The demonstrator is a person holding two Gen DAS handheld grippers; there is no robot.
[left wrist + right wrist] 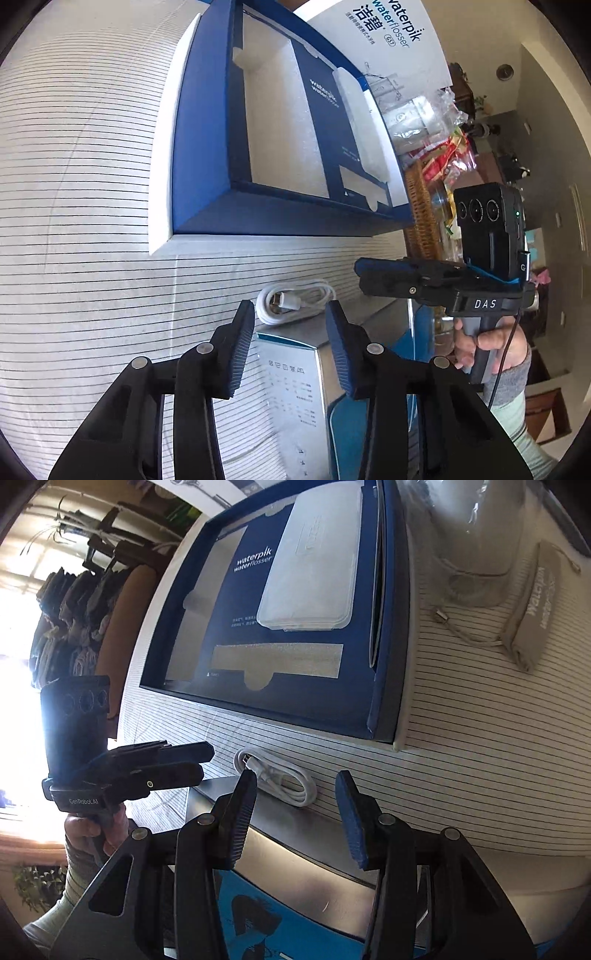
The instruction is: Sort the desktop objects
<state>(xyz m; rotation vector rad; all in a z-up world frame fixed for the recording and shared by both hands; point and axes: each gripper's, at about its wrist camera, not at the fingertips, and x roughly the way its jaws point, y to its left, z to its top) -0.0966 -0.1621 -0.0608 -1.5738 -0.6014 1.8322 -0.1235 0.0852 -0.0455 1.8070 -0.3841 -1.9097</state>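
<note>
An open blue Waterpik box (207,155) lies on the striped cloth, with a white case (364,125) in its insert; the box (384,686) and the case (314,561) also show in the right wrist view. A coiled white USB cable (295,301) lies just beyond my open, empty left gripper (290,314), next to a silver box lid (295,387). My right gripper (297,782) is open and empty, just short of the same cable (280,775). Each gripper appears in the other's view, the right (373,275) and the left (199,760), seen side-on.
A grey Waterpik pouch (535,605) with drawstring and a plastic-wrapped white device (476,535) lie right of the box. A wicker basket (421,206) with snack packets and a white Waterpik leaflet (388,33) stand behind it. The striped cloth (74,184) stretches left.
</note>
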